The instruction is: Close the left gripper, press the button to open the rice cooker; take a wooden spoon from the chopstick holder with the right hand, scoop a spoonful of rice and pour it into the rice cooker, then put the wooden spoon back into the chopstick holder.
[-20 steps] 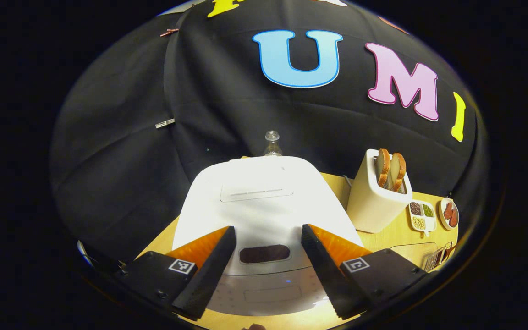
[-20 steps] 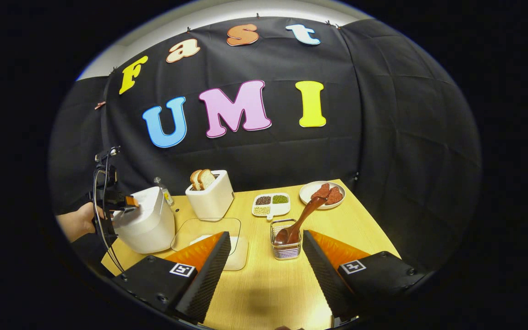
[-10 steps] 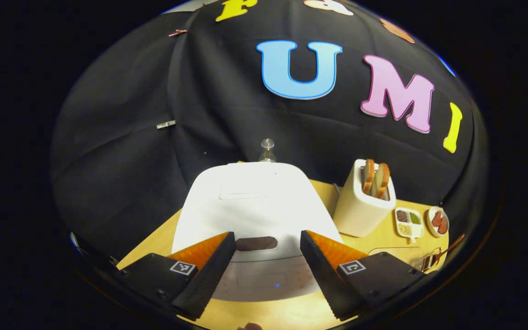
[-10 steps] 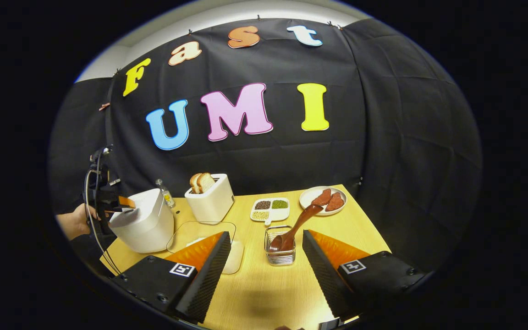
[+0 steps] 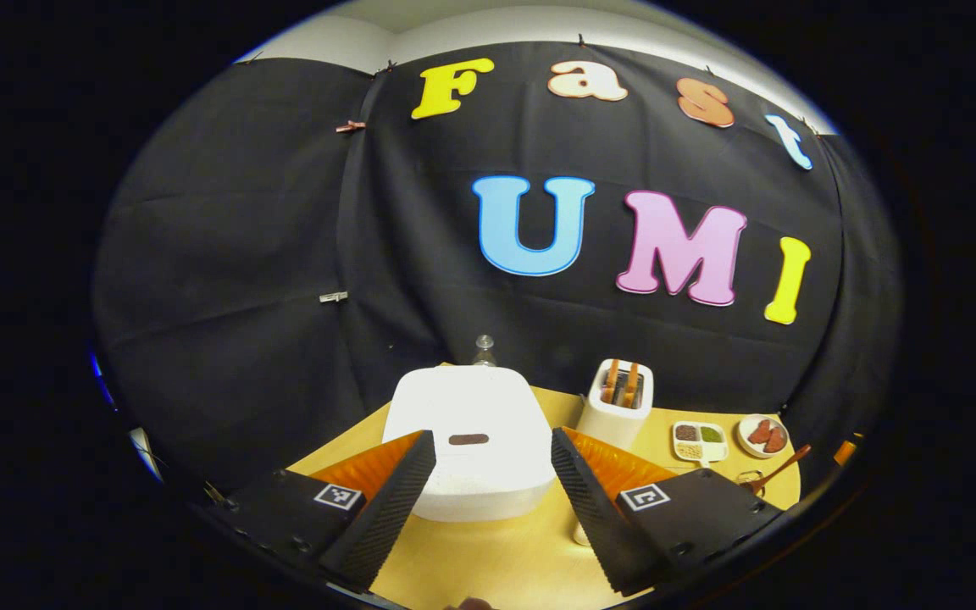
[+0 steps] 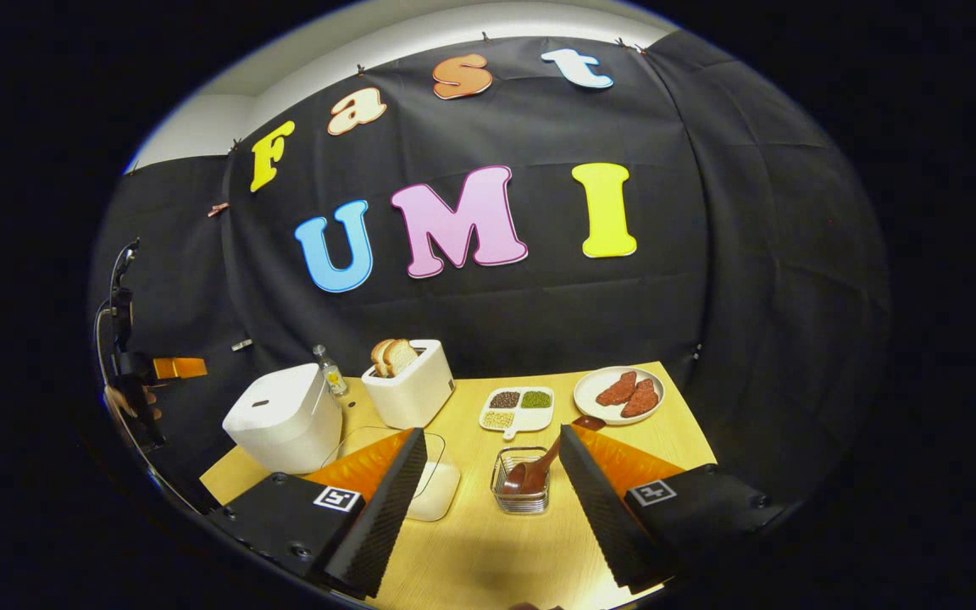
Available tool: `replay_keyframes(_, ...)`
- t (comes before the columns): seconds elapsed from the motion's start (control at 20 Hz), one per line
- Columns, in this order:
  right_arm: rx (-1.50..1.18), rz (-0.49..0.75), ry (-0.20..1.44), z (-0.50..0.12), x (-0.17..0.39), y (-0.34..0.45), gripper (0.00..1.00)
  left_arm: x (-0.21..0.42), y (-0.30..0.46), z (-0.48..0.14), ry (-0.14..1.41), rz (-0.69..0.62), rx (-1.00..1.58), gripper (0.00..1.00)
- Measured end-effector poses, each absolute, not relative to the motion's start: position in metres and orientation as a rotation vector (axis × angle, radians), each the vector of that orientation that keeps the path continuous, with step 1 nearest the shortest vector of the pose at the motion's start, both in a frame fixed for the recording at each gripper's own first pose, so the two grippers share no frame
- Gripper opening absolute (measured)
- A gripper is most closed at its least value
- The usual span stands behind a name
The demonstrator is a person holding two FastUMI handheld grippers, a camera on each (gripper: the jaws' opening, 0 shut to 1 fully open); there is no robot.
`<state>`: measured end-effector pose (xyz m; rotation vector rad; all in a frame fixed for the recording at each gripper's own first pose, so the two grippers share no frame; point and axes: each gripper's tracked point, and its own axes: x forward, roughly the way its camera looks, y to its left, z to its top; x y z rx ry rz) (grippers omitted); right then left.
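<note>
Both grippers are just hanging wide open holding nothing, left gripper facing the closed rice cooker, right gripper framing the wooden spoon in its chopstick holder.

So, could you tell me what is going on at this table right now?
A person holds two grippers above the table, both open and empty. The left gripper faces the white rice cooker, whose lid is down. The right gripper faces the chopstick holder, where the wooden spoon sits.
</note>
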<state>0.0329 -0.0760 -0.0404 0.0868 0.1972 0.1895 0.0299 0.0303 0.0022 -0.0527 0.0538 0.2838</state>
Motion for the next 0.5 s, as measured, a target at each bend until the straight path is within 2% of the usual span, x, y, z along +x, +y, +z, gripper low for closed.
replay_keyframes(0.2, 0.047, 0.145, 0.142, -0.024, -0.002, -0.07, 0.98, -0.019, 0.005, -0.006, 0.017, 0.214, -0.01, 0.95)
replay_keyframes(0.35, 0.042, 0.104, 0.118, -0.018, -0.042, -0.054, 0.98, -0.052, -0.021, -0.014, 0.027, 0.107, -0.039, 0.95)
replay_keyframes(0.5, 0.029, 0.069, 0.083, -0.015, -0.079, -0.038, 0.98, -0.081, -0.025, -0.015, -0.003, 0.03, 0.042, 0.95)
